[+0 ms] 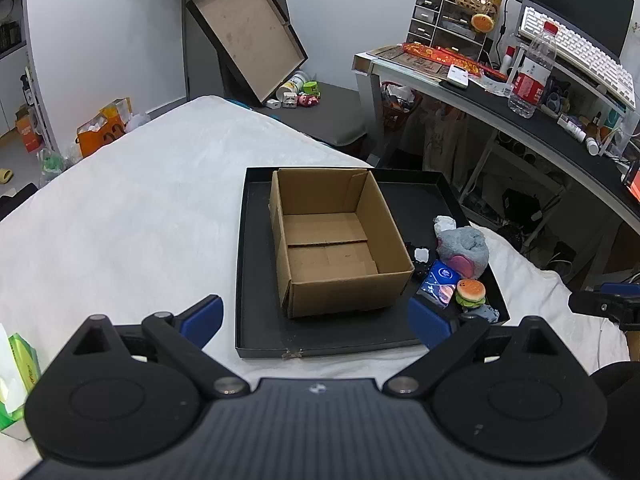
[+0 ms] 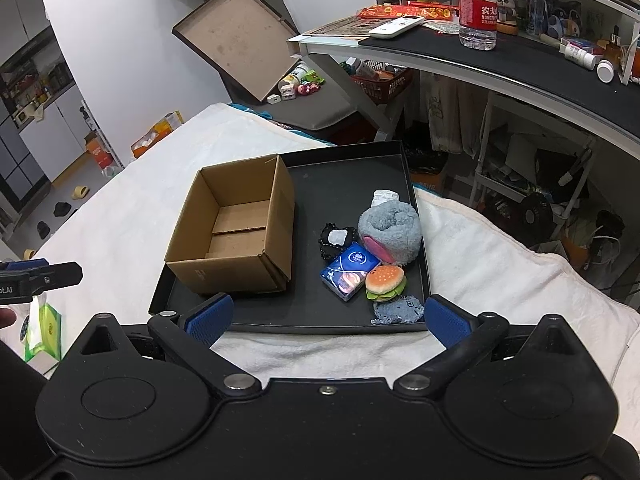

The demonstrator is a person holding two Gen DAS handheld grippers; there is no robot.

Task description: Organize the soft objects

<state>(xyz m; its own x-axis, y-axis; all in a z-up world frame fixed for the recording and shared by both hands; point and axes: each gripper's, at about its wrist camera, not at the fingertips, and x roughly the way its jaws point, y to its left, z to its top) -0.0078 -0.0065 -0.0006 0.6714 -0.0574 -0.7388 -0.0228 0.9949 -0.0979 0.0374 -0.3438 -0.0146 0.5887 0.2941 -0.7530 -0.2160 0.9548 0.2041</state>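
Observation:
An empty cardboard box (image 1: 332, 240) (image 2: 236, 236) stands in a black tray (image 1: 256, 320) (image 2: 316, 312) on the white bed. To its right in the tray lie a grey plush (image 1: 464, 248) (image 2: 394, 232), a burger plush (image 1: 471, 292) (image 2: 385, 282), a blue tissue pack (image 1: 438, 282) (image 2: 348, 270), a black beaded item (image 2: 336, 240) and a small denim patch (image 2: 398, 310). My left gripper (image 1: 316, 320) is open and empty, just before the tray's near edge. My right gripper (image 2: 326, 316) is open and empty, near the tray's front edge.
A green tissue box (image 1: 16, 384) (image 2: 42, 332) sits at the bed's left. A desk (image 1: 520, 112) with a water bottle (image 1: 532, 76), keyboard and drawers stands to the right. A large box lid (image 1: 248, 36) leans on the far wall.

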